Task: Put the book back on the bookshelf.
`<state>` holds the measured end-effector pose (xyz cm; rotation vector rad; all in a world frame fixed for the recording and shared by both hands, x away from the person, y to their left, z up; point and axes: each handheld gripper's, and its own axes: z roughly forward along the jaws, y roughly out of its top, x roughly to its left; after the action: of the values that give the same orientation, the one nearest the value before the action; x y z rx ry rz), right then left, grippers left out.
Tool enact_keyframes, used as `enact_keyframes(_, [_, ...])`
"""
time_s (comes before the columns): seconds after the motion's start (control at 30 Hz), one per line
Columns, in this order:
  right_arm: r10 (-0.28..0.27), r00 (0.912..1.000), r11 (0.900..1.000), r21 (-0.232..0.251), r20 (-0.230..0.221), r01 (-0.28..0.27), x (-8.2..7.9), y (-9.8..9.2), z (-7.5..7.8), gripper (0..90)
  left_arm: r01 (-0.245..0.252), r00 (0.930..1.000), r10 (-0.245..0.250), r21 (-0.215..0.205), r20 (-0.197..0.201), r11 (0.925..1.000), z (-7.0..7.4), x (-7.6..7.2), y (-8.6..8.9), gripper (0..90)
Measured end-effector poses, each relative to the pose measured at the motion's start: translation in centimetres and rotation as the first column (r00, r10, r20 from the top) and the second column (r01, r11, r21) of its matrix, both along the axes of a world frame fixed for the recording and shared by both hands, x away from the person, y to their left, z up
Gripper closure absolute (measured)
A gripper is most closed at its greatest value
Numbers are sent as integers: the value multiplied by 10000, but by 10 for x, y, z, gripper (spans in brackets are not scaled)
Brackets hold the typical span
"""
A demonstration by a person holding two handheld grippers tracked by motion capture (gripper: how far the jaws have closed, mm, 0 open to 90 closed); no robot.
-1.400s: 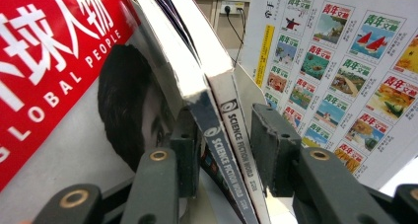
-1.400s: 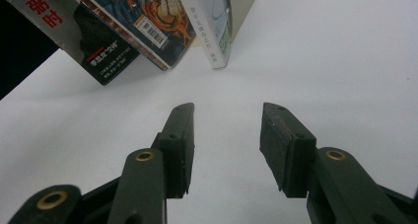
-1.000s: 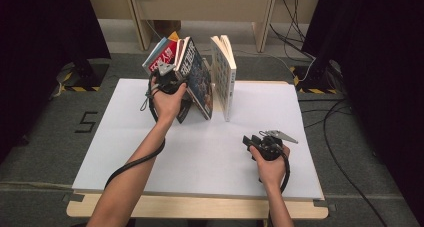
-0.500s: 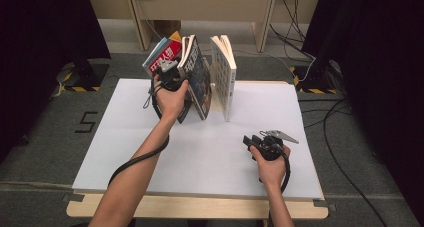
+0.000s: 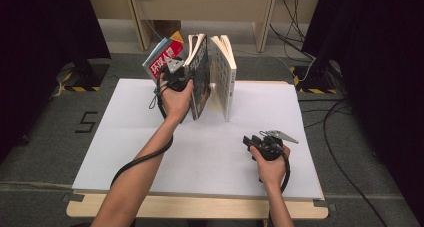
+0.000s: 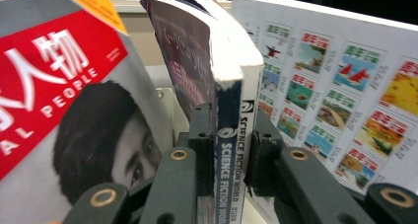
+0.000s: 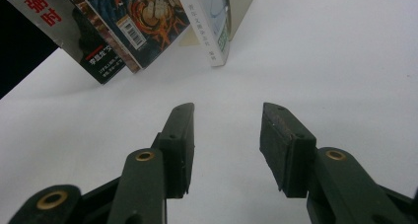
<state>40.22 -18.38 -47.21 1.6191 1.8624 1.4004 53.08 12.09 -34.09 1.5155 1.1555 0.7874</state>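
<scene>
Closing since earlier, left gripper [image 6: 229, 157] fingers [image 6: 201, 135] pinch the science fiction magazine [image 6: 229, 150] spine beside the red magazine [image 6: 64, 100]; floppy, light, so grip low. Right gripper [image 7: 226, 135] fingers gape, empty.

- Glossy printed paper is being shown by the cover of the red magazine [image 6: 59, 100], at nine o'clock of the science-fiction book [image 6: 229, 150].
- A worn, scuffed paper spine is being shown by that book.
- Matt black plastic with brass-coloured rivets is being seen on the right gripper [image 7: 226, 135].
- A smooth matt white surface is being presented by the table [image 5: 150, 137].
</scene>
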Motion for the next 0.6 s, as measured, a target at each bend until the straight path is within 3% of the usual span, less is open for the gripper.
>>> enact_keyframes(0.2, [-21,10000,10000,68,-10,21,0,-1,0,575,198,9996,-205,378,175,9991,-1,-4,-10,755])
enact_keyframes(0.47, [-14,10000,10000,76,-8,14,0,0,1,575,417,9989,-425,440,186,9982,-1,-7,-13,752])
enact_keyframes(0.6, [7,10000,10000,77,-89,-6,0,1,0,575,613,9978,-619,278,217,9977,-2,-7,-15,730])
